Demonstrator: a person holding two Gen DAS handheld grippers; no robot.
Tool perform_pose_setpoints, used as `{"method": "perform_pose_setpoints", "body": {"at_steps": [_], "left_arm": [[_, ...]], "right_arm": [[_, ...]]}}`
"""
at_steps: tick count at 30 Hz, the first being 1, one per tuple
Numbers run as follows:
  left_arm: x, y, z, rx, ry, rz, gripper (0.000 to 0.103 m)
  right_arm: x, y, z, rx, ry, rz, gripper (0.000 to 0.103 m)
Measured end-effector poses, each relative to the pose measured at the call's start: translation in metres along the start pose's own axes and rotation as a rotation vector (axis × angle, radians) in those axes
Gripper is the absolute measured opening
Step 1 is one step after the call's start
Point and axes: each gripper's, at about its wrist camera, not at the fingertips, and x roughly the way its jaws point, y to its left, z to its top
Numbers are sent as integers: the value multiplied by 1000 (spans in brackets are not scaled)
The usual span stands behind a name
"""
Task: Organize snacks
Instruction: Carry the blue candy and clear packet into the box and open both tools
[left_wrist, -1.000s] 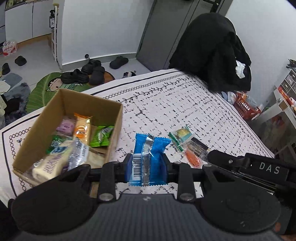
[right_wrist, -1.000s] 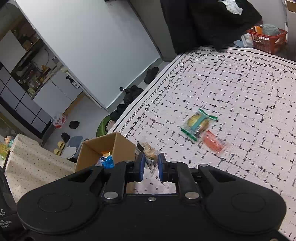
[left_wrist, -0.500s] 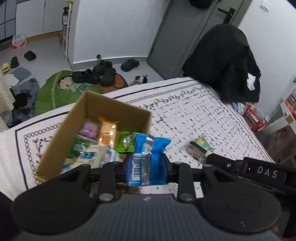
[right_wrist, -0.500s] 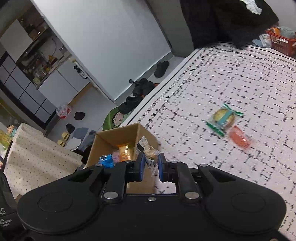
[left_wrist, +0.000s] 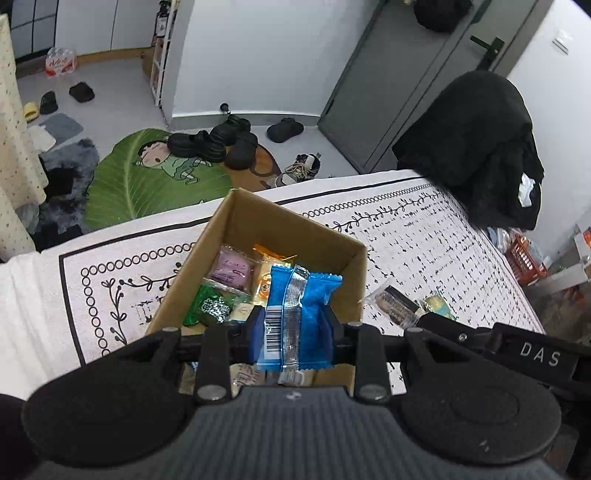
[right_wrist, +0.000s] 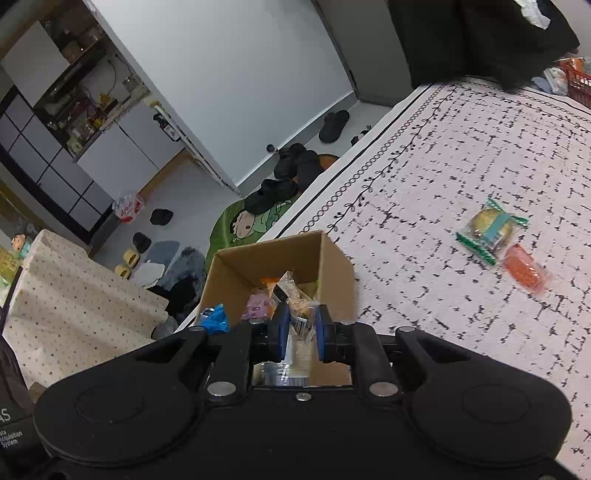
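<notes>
My left gripper (left_wrist: 293, 326) is shut on a blue snack packet (left_wrist: 295, 317) and holds it above the open cardboard box (left_wrist: 325, 236), which holds pink, green and orange snacks. My right gripper (right_wrist: 300, 332) is shut on a clear-wrapped brown biscuit packet (right_wrist: 295, 301) over the same box (right_wrist: 332, 262); that packet also shows in the left wrist view (left_wrist: 393, 301). A green-edged cake packet (right_wrist: 489, 229) and an orange packet (right_wrist: 524, 269) lie on the patterned cloth to the right.
The box stands near the cloth's bordered edge (left_wrist: 110, 280). Beyond the edge are a green leaf mat (left_wrist: 147, 177) and black shoes (left_wrist: 218, 140) on the floor. A black coat (left_wrist: 476, 147) hangs at the far right, a red basket (left_wrist: 524, 258) beside it.
Both grippers have moved left with their packets, from beside the box to above its opening. The box now sits straight ahead in both views.
</notes>
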Motion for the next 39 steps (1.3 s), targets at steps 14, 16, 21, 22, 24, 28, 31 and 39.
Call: {"method": "perform_pose_setpoints", "body": {"at_steps": [14, 16, 21, 22, 24, 28, 31, 39], "left_arm": [[9, 31, 5, -111, 25, -5, 31], [10, 33, 5, -116, 29, -8, 31], [12, 37, 5, -138, 43, 3, 31], [12, 38, 6, -145, 43, 7, 33], [13, 41, 6, -161, 48, 8, 34], [12, 42, 6, -164, 51, 16, 34], [12, 39, 6, -155, 51, 26, 37], [10, 36, 5, -142, 65, 74, 48]], "right_arm": [[16, 27, -5, -42, 38, -21, 15], [17, 26, -7, -40, 42, -25, 15], [15, 27, -13, -40, 52, -28, 15], [14, 27, -14, -42, 54, -28, 15], [12, 28, -17, -46, 58, -31, 15], [9, 28, -23, -48, 77, -29, 15], [6, 27, -28, -52, 101, 8, 18], [-11, 11, -27, -19, 66, -44, 46]]}}
